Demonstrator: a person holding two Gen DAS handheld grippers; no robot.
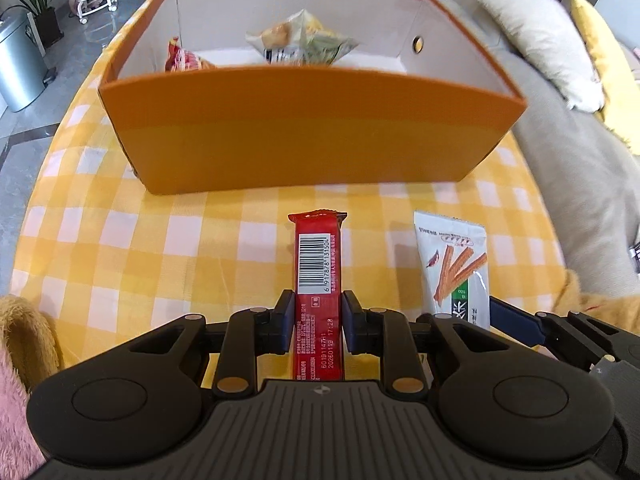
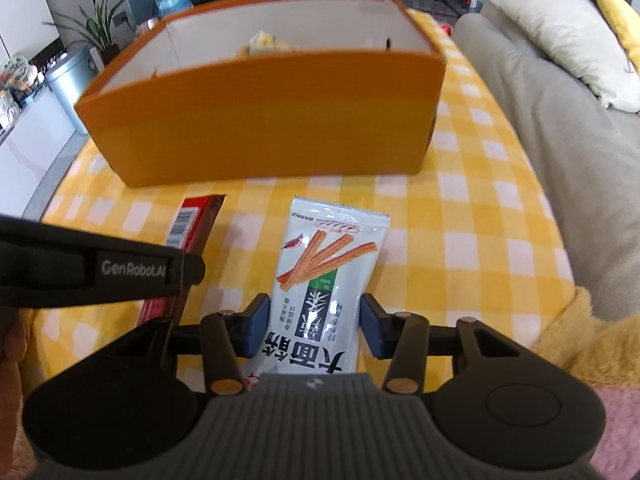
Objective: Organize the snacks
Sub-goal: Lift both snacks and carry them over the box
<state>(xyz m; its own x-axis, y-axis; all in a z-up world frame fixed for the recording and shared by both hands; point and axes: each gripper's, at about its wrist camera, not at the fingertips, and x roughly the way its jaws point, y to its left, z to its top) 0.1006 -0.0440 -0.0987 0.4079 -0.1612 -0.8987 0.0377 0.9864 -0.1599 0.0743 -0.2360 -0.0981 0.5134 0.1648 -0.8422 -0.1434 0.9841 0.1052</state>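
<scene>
An orange box point(image 1: 312, 132) with white inner walls stands on the yellow checked tablecloth point(image 1: 120, 240), ahead of both grippers. In it lie a clear snack bag point(image 1: 300, 40) and a red packet point(image 1: 184, 58). My left gripper point(image 1: 318, 304) is shut on a red snack bar point(image 1: 318, 256), barcode side up, which points toward the box. My right gripper point(image 2: 316, 320) is shut on a white packet point(image 2: 320, 280) printed with orange sticks. The packet hangs just above the cloth. The box point(image 2: 260, 120) and the red bar point(image 2: 196, 224) also show in the right wrist view, and the white packet point(image 1: 456, 264) in the left.
A grey sofa point(image 1: 560, 160) with a beige cushion point(image 1: 536, 32) and a yellow one runs along the table's right side. A metal bin point(image 1: 20, 68), a plant and a water bottle stand on the floor to the left. Fuzzy yellow sleeves point(image 1: 24, 320) frame the lower corners.
</scene>
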